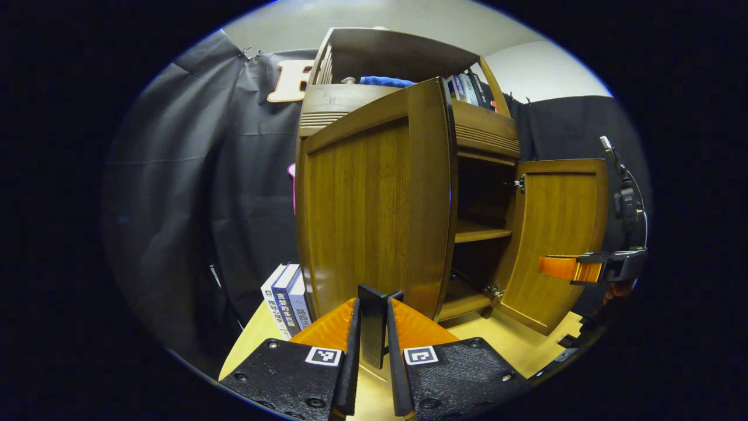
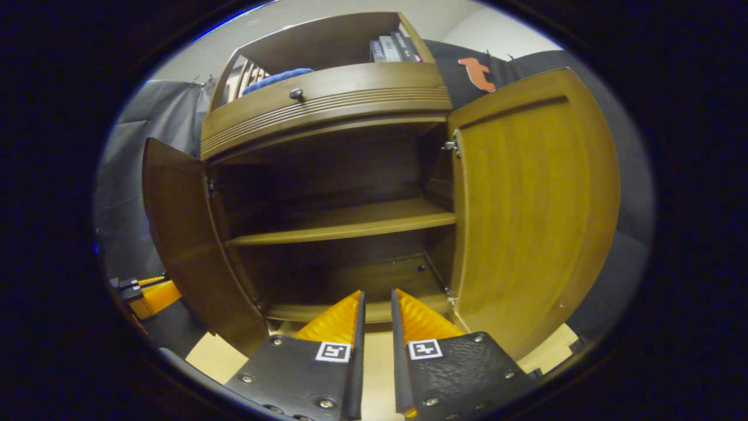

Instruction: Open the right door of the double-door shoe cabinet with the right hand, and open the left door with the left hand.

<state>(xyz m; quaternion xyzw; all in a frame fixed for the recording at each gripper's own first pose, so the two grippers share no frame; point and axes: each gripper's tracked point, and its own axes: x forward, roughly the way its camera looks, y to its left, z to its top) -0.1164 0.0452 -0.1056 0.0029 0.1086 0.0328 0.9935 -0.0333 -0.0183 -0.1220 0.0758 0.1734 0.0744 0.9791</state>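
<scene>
The wooden shoe cabinet [image 1: 485,134] stands on a pale table. In the left gripper view its left door [image 1: 368,210] is swung partly out toward me. My left gripper [image 1: 374,304] is shut on that door's dark handle [image 1: 373,327], which stands upright between the orange fingers. The right door [image 1: 561,234] hangs wide open, with my right gripper [image 1: 575,269] just in front of its outer edge. In the right gripper view both doors, left [image 2: 181,245] and right [image 2: 526,204], stand open around the bare shelf [image 2: 345,222]. My right gripper [image 2: 377,304] has its fingers nearly together, holding nothing.
Several books [image 1: 286,304] stand on the table left of the cabinet. On top of the cabinet are a blue cloth [image 1: 385,82] and more books [image 1: 467,88]. A drawer with a dark knob [image 2: 296,93] runs above the doors. The pale tabletop [image 1: 526,345] shows in front.
</scene>
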